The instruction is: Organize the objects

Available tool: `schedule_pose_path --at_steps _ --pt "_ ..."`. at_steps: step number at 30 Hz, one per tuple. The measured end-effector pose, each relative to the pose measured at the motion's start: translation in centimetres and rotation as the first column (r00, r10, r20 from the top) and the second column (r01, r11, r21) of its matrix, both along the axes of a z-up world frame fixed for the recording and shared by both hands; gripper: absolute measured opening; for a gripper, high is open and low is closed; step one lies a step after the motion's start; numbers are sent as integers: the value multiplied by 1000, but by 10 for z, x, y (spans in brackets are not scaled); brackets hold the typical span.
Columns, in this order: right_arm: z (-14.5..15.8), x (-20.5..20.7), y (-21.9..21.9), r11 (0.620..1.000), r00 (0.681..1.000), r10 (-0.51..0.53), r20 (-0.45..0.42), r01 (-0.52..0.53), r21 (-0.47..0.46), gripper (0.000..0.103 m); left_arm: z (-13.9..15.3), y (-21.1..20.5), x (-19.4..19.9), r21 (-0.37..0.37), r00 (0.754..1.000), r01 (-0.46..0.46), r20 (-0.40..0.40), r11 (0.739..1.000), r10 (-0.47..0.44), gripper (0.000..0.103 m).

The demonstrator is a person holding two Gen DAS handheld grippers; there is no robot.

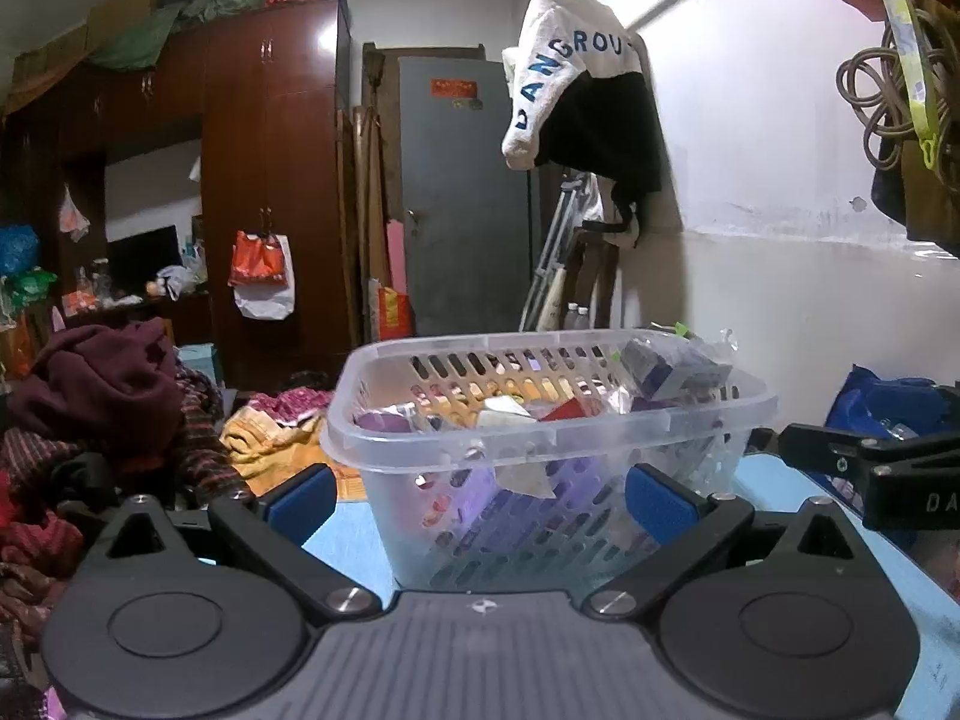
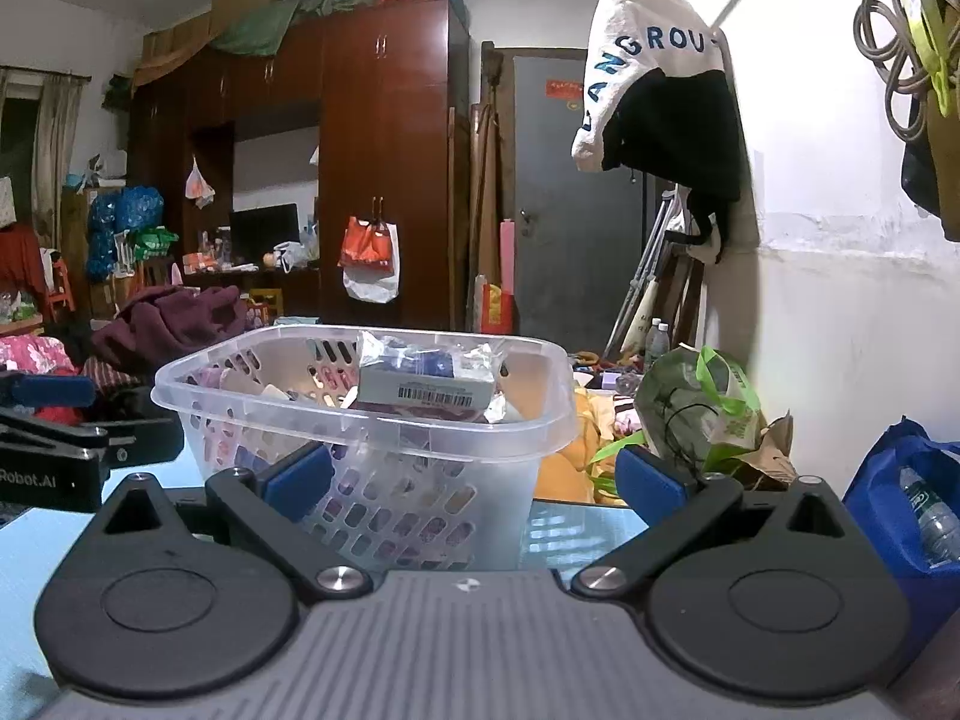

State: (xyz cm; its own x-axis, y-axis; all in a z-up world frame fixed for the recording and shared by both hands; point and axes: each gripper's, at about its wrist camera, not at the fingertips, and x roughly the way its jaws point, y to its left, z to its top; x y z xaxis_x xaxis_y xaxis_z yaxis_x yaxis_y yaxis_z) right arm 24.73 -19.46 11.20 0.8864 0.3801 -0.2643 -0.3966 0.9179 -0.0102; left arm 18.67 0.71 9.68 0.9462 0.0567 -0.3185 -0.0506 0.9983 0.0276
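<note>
A clear plastic basket stands on a light blue table, filled with small packets and boxes. In the right wrist view the basket holds a grey box with a barcode on top. My left gripper is open and empty, its blue pads on either side of the basket's near wall. My right gripper is open and empty, just in front of the basket's right half. The right gripper shows at the right edge of the left wrist view; the left gripper shows at the left edge of the right wrist view.
A pile of clothes lies left of the table. A green and white bag and a blue bag with a bottle sit to the right. A wardrobe and grey door stand behind. A white wall runs along the right.
</note>
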Motion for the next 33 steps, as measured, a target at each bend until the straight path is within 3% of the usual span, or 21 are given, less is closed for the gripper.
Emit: schedule_pose_path --at_steps 4,33 --pt "-1 -2 -3 1000 1000 -2 2 2 13 103 -2 2 0 -40 1000 20 -12 999 -21 103" --pt "-6 -8 -9 999 1000 11 22 -12 34 103 -12 -13 -3 33 1000 11 -6 999 -11 103"
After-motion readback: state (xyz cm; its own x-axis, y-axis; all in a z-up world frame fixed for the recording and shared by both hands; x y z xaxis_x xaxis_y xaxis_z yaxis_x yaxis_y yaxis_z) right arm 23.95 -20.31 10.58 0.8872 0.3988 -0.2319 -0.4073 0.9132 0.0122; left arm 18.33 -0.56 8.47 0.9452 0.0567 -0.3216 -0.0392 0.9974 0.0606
